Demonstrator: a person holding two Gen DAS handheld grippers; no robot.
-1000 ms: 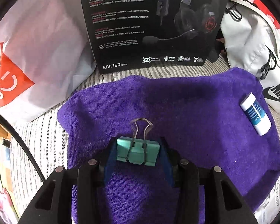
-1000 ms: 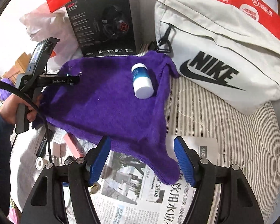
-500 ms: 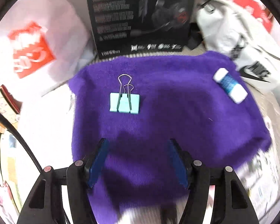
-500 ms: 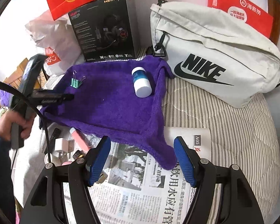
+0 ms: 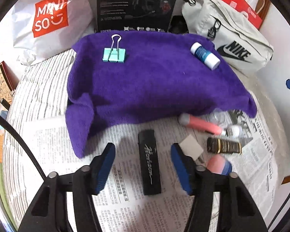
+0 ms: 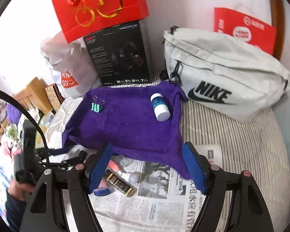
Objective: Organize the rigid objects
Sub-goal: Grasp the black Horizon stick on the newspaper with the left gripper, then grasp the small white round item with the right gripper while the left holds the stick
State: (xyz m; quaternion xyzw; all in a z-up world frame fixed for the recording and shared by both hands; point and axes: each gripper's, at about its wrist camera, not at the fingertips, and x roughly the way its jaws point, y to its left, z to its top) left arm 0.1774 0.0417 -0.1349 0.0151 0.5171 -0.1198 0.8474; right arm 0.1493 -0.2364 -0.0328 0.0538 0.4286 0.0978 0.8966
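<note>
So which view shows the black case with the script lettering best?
The left wrist view: the black case lies whole on the newspaper, lettering visible, framed by the left gripper as its fingers close, not touching it. In the right wrist view I cannot pick it out.

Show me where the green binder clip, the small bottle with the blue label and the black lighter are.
green binder clip (image 5: 114, 55), left wrist view, on its green body
small bottle (image 5: 205, 56), left wrist view, on its blue label
black lighter (image 5: 149, 161), left wrist view, on its printed face

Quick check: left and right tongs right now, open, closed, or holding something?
Left tongs: open and closing, empty, over the black case.
Right tongs: open and opening, holding nothing.
</note>
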